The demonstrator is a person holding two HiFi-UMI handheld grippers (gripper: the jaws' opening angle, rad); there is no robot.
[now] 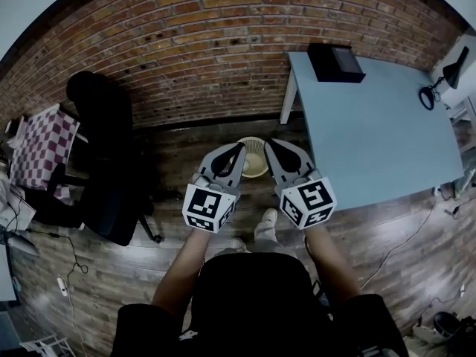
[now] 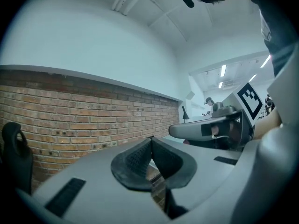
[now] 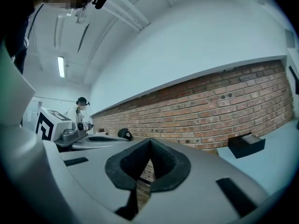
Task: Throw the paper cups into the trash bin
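Observation:
The trash bin [image 1: 253,158], a cream mesh basket, stands on the wooden floor by the brick wall. No paper cup shows in any view. In the head view my left gripper [image 1: 242,146] and right gripper [image 1: 269,142] are held side by side, their tips over the bin's near rim. In the left gripper view the left gripper [image 2: 151,138] has its jaw tips pressed together with nothing between them. In the right gripper view the right gripper [image 3: 149,140] is likewise shut and empty. Both point level at the brick wall. What lies inside the bin I cannot tell.
A light blue table [image 1: 387,136] stands at the right with a black box [image 1: 335,62] at its far corner and a desk lamp [image 1: 442,80]. A black office chair [image 1: 104,162] and a checked cloth [image 1: 41,146] stand at the left. Cables lie on the floor.

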